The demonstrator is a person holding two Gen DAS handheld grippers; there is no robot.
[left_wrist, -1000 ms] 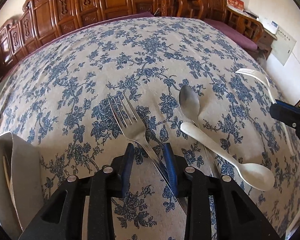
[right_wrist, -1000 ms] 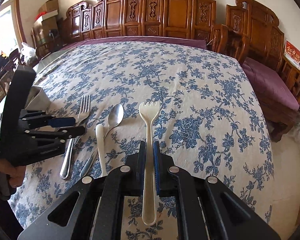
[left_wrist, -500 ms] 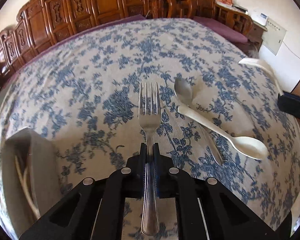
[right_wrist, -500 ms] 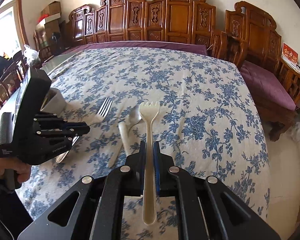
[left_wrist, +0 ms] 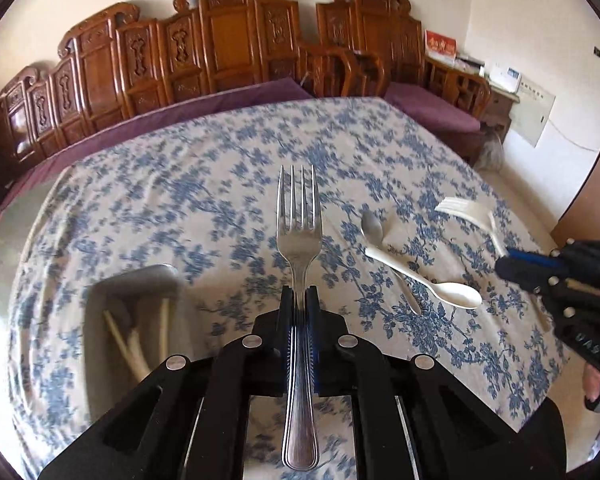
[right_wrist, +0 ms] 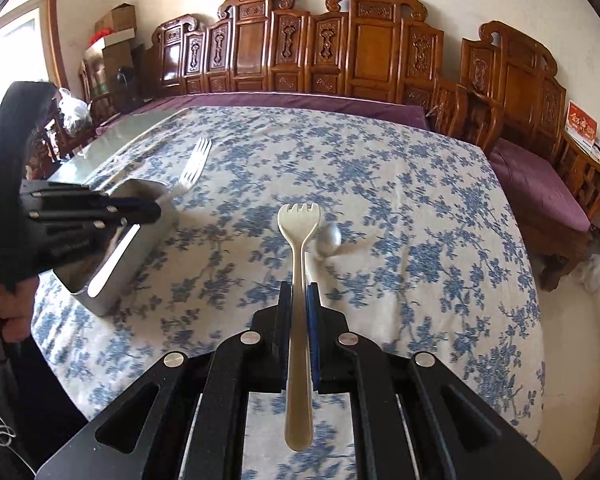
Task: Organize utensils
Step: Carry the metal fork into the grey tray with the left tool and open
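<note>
Now the left gripper (left_wrist: pixel 299 300) is clenched on the neck of a shiny stainless-steel fork (left_wrist: pixel 299 240), whose tines point away from the camera and whose handle runs back between the blue-lined fingers; the fork is lifted clear of the table (left_wrist: pixel 180 200), which is covered with a white cloth printed with blue flowers. Below and to the left of it stands a rectangular grey metal container (left_wrist: pixel 132 280) with pale utensil handles inside, blurred in the left wrist view. On the cloth to the right lie a cream plastic spoon (left_wrist: pixel 424 280) and, partly under it, a steel spoon (left_wrist: pixel 372 226), the two crossing and touching.

The right gripper (right_wrist: pixel 299 300) is clamped on the handle of a cream plastic fork (right_wrist: pixel 299 240), tines forward, also held above the cloth. In the right wrist view the left gripper (right_wrist: pixel 148 210) sits over the container's (right_wrist: pixel 112 292) open top, the steel fork's (right_wrist: pixel 194 166) tines sticking out beyond it. Carved wooden benches (right_wrist: pixel 340 52) with purple cushions stand along the wall behind the table.
</note>
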